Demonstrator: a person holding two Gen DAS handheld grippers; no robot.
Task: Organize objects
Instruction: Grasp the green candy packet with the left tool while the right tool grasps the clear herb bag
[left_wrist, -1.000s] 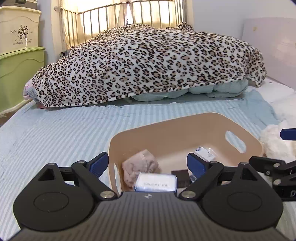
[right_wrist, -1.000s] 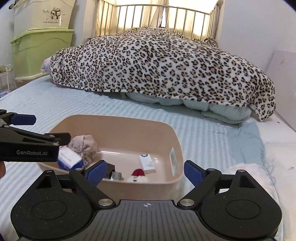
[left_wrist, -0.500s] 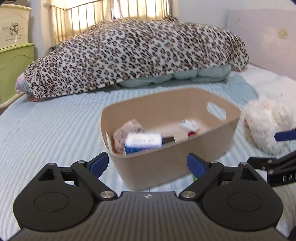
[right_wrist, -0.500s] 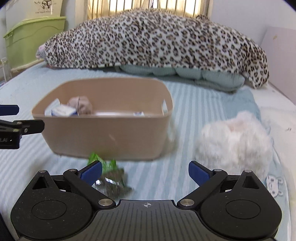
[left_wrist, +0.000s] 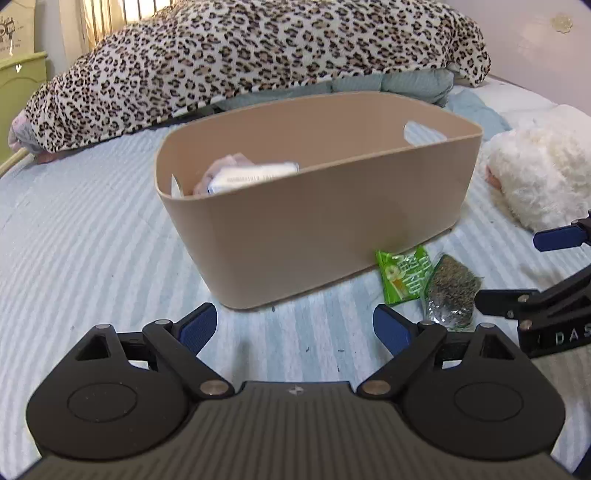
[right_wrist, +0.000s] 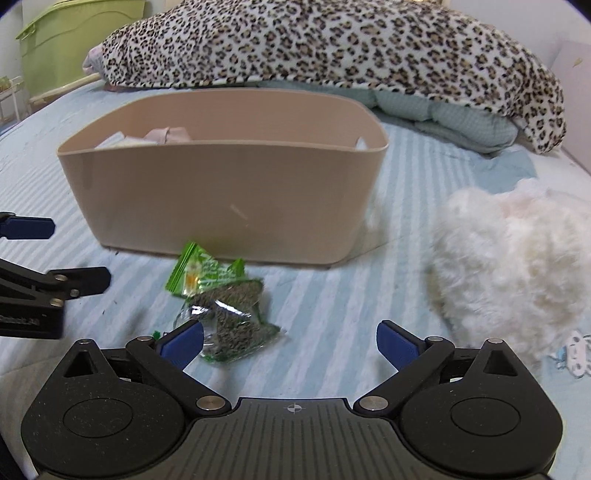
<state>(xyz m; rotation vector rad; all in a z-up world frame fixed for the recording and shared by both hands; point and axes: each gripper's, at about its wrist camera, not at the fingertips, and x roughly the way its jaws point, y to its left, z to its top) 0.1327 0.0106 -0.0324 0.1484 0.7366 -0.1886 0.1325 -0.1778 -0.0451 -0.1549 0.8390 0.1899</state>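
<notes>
Both my left gripper (left_wrist: 294, 326) and right gripper (right_wrist: 290, 339) are spread wide and empty, low over the striped sheet. The green snack packets (right_wrist: 221, 295) lie at about eleven o'clock of the right gripper, just in front of the beige bin (right_wrist: 221, 192). I'd swing the right jaws left to straddle what looks like the nearer, darker packet (right_wrist: 236, 328), pinch its crinkled edge rather than the flat middle, then lift clear of the rim before dropping it in.
</notes>
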